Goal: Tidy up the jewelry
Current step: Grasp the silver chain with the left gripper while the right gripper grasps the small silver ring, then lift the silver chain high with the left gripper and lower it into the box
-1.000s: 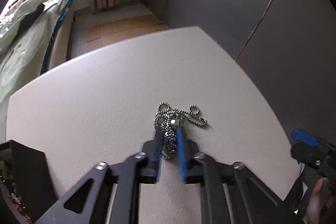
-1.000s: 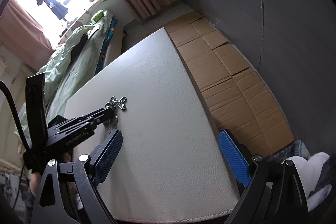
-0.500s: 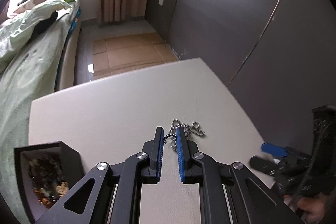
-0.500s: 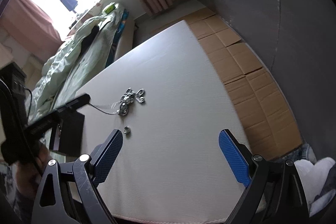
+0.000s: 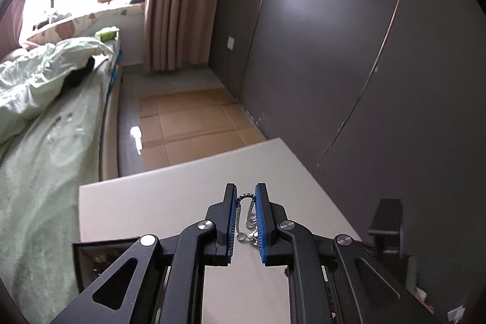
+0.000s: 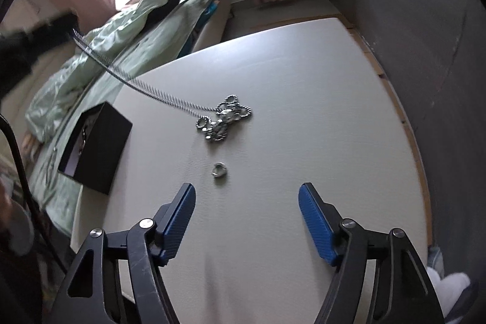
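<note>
1. While the left gripper has its jaws closed on a silver chain, the chain runs down taut from it to a tangled heap on the white counter.
2. A small ring lies alone on the counter, just ahead of the right gripper.
3. The right gripper's jaws have just been closing, stand apart and hold nothing.
4. A black box sits at the counter's left edge, beside the bed.

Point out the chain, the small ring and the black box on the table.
chain point(image 6: 170, 97): right wrist view, on the taut strand rising from the heap.
ring point(image 6: 218, 169): right wrist view, on its metal band.
box point(image 6: 100, 138): right wrist view, on its dark side wall.
</note>
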